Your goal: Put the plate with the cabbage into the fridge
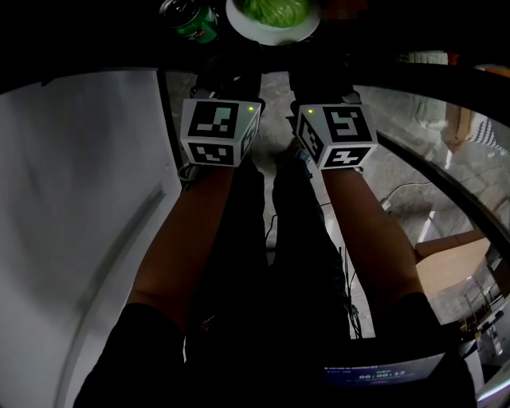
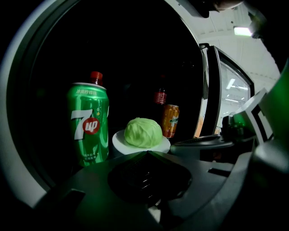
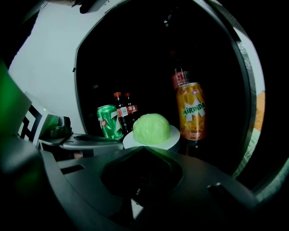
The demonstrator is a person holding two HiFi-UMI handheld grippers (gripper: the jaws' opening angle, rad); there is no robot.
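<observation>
A white plate (image 1: 275,30) carrying a pale green cabbage (image 1: 277,8) stands on a dark fridge shelf at the top of the head view. Both gripper views also show the plate (image 2: 118,140) (image 3: 171,135) and the cabbage (image 2: 143,132) (image 3: 151,128), just ahead of the jaw tips and apart from them. My left gripper (image 2: 146,154) and right gripper (image 3: 143,150) sit side by side in front of the shelf, each with its jaws closed together on nothing. In the head view their marker cubes (image 1: 219,131) (image 1: 335,135) show, while the jaw tips are lost in the dark.
A green 7up can (image 2: 88,124) stands left of the plate and an orange Mirinda can (image 3: 191,110) right of it, with cola bottles (image 3: 125,110) behind. A white fridge wall (image 1: 80,207) is at left, and the open glass door (image 2: 210,90) at right.
</observation>
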